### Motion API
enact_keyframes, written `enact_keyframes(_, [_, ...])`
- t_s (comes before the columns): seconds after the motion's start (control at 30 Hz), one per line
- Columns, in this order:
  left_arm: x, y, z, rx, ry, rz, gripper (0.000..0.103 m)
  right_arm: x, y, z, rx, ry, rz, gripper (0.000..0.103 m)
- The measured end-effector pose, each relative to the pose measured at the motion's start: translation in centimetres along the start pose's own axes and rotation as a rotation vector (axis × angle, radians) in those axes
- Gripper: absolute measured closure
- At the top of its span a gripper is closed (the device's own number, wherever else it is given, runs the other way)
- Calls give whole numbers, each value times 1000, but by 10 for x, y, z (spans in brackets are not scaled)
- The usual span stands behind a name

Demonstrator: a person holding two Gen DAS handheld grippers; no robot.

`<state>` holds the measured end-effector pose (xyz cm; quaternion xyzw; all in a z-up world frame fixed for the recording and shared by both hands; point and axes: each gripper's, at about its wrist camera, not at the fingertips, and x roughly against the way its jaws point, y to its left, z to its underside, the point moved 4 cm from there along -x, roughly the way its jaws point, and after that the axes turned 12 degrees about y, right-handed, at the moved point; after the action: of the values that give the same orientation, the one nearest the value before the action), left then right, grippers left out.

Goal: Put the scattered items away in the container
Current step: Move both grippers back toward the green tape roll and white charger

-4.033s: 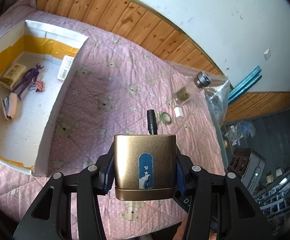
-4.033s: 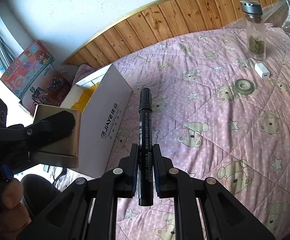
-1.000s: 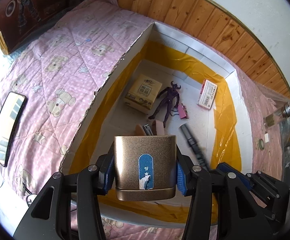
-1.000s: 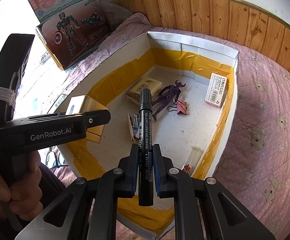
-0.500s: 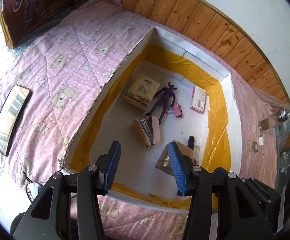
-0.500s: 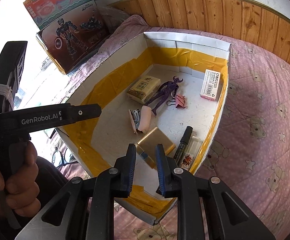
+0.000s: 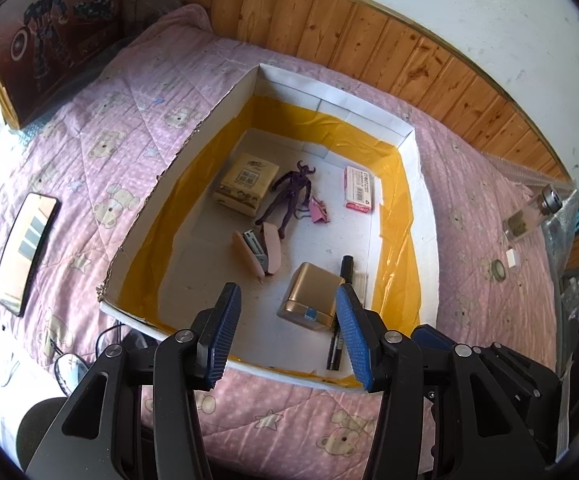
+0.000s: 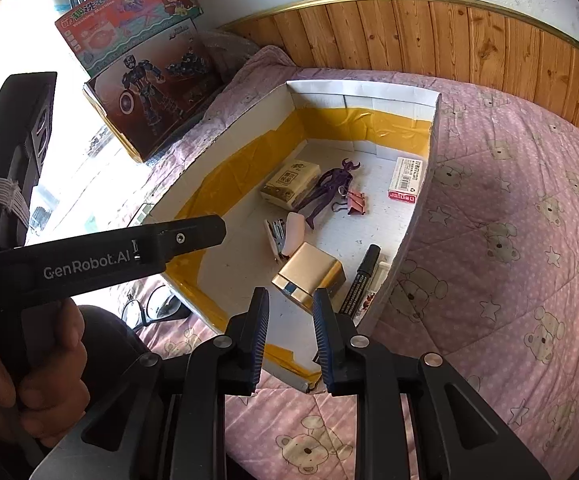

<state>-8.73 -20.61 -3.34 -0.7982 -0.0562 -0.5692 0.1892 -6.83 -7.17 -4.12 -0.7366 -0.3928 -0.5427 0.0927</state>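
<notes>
Yellow-taped cardboard container [image 7: 405,136] on the bed already holds the gold box [image 7: 311,296] and black marker [image 7: 341,312], both empty grippers, left [image 7: 285,334] spread wide and right [image 8: 290,336] opening, hang above its near wall and could snag it.

Pink bear quilt [image 7: 137,92], toy boxes [image 8: 145,80] (leaning upright), wood panelling [image 7: 369,44]
</notes>
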Motion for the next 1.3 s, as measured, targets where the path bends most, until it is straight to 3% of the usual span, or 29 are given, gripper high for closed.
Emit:
enact_keyframes(0.27, [15,-13,10,-21,-14,-9,51,24,7,5,24,-55,-48,78])
enact_keyframes(0.6, [30,-31,24,3,-57,64,51,60,-9,15,10,-153,-120,78])
enact_keyframes(0.97, [25,-98,41,-92,-84,109,51,109,-78,25,-88,-269,-171,79])
enact_keyframes(1.3, [-7,-178,45,-218,-26,124,50,135,-187,35,-206,-299,-63,78])
